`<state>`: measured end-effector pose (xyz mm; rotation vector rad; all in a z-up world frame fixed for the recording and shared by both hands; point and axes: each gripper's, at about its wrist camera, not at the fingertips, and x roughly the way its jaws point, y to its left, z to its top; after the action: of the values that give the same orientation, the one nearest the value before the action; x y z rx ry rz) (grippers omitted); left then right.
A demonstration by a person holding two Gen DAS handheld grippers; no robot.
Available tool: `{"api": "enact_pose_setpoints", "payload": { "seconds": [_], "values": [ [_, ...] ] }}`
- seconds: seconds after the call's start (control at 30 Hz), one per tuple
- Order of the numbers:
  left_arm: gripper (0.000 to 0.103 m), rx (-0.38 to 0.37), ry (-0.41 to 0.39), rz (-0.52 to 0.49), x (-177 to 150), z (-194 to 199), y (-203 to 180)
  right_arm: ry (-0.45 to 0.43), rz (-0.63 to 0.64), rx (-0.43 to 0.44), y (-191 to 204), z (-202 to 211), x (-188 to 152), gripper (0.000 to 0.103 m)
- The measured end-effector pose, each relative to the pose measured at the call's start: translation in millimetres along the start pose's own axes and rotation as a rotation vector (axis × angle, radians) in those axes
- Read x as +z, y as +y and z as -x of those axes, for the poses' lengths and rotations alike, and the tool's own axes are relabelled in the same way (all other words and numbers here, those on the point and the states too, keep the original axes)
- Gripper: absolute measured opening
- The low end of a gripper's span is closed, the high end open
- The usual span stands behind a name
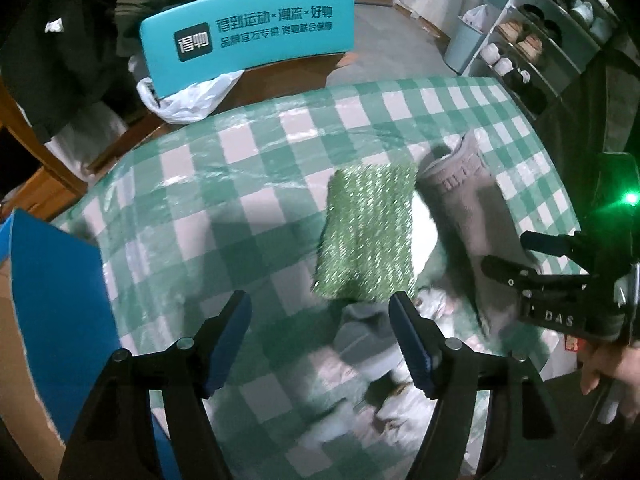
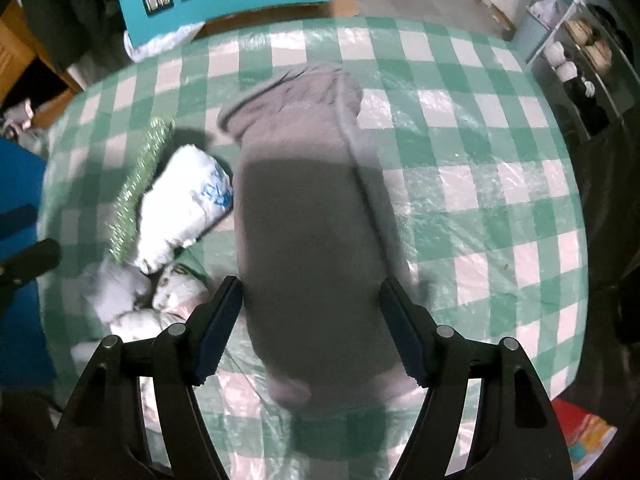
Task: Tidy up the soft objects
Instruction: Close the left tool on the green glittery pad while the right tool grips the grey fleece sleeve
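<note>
Between right gripper [image 2: 310, 332] pads, grey garment [image 2: 312, 216]

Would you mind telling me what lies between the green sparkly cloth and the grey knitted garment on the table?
A white plastic-wrapped packet lies between the green cloth and the grey garment, clearest in the right wrist view.

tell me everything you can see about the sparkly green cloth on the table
The sparkly green cloth is a roughly rectangular piece of knitted-looking fabric with glittery threads running in rows. From the left wrist it shows its broad face; from the right wrist it appears edge-on, propped at a tilt against a white plastic-wrapped bundle. It sits on the green checked tablecloth, left of the grey knitted garment. Its edges look slightly frayed. Neither gripper touches it.
</note>
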<state>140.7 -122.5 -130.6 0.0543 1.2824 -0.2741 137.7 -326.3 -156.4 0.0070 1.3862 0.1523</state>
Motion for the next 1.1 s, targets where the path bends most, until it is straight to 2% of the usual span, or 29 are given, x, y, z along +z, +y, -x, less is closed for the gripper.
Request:
{"api": "enact_pose_setpoints", "payload": {
  "seconds": [0.1, 0.47, 0.67, 0.73, 0.8, 0.87, 0.9, 0.93, 1.1],
  "values": [
    [0.078, -0.003, -0.006, -0.007, 5.8, -5.6, -7.4, -0.021, 0.004, 0.003, -2.2, 5.6, 2.7, 0.075],
    [0.078, -0.023, 0.031, 0.009, 19.8, -32.3, -22.5, -0.03, 0.008, 0.013, -5.2, 2.0, 8.9, 0.076],
    [0.078, -0.012, 0.051, -0.022, 20.6, -46.4, -27.4, -0.022, -0.002, 0.02, -12.3, 1.0, 5.5, 0.076],
    [0.078, -0.032, 0.049, -0.027, 18.9, -48.3, -26.1, -0.02, 0.002, 0.021, -12.4, -0.6, 6.2, 0.076],
    [0.067, -0.063, 0.043, -0.017, 17.2, -48.3, -22.3, -0.017, 0.005, 0.021, -12.7, -2.4, 7.2, 0.076],
    [0.044, -0.088, 0.053, -0.002, 17.1, -49.1, -18.9, -0.013, 0.004, 0.019, -12.2, -5.0, 8.0, 0.076],
    [0.036, -0.103, 0.054, 0.006, 17.3, -49.0, -17.0, -0.01, 0.005, 0.017, -12.8, -6.7, 8.1, 0.076],
    [0.021, -0.108, 0.053, 0.012, 17.4, -48.8, -15.1, -0.007, 0.005, 0.016, -12.9, -8.1, 8.2, 0.076],
    [0.02, -0.111, 0.051, 0.045, 17.0, -44.8, -3.4, 0.004, 0.01, 0.007, -11.8, -13.5, 7.8, 0.076]
  ]
}}
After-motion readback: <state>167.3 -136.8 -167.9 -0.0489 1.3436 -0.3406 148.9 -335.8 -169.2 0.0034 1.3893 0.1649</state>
